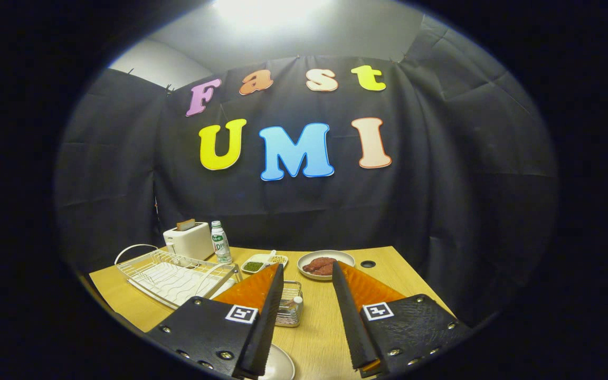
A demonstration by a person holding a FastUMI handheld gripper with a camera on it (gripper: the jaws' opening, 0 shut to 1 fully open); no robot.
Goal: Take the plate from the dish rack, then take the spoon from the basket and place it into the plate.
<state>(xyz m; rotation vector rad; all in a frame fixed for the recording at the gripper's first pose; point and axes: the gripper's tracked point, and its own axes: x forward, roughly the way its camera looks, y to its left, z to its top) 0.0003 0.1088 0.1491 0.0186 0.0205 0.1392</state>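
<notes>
- Presently, far left on the table [378, 258]: dish rack [174, 274], white wire, looped handles at each end, seemingly no plate standing in it; set on a white drip tray, presumably to catch water.
- Behind the rack: white toaster [189, 240], a slice of bread [186, 224] upright in the slot, placed against the booth wall out of the working area.
- Just beside the toaster: small bottle [221, 241], white cap, green-and-white label; print too small to read.
- Ahead of the left finger: divided white dish [263, 262], green matter in one compartment, pale grains in another.
- Near edge, under the left finger [262, 316]: pale plate [278, 364], rim only, lying flat on the table; judged already taken from the rack and set close for receiving the spoon.
- Just inside the left finger: wire basket [289, 309], small, something white-tipped inside, probably the spoon's handle, though not certain; partly covered by the finger.
- Centre: gripper [308, 272], jaws standing well apart, nothing between them, bare tabletop in the gap; held high and level, apparently poised before dropping toward the basket.
- On both finger mounts: square black-and-white tracking markers, no readable lettering.
- Beyond the right finger [349, 316]: shallow bowl [325, 264] of reddish-brown food.
- Right of the bowl: small dark round hole [368, 263] in the tabletop.
</notes>
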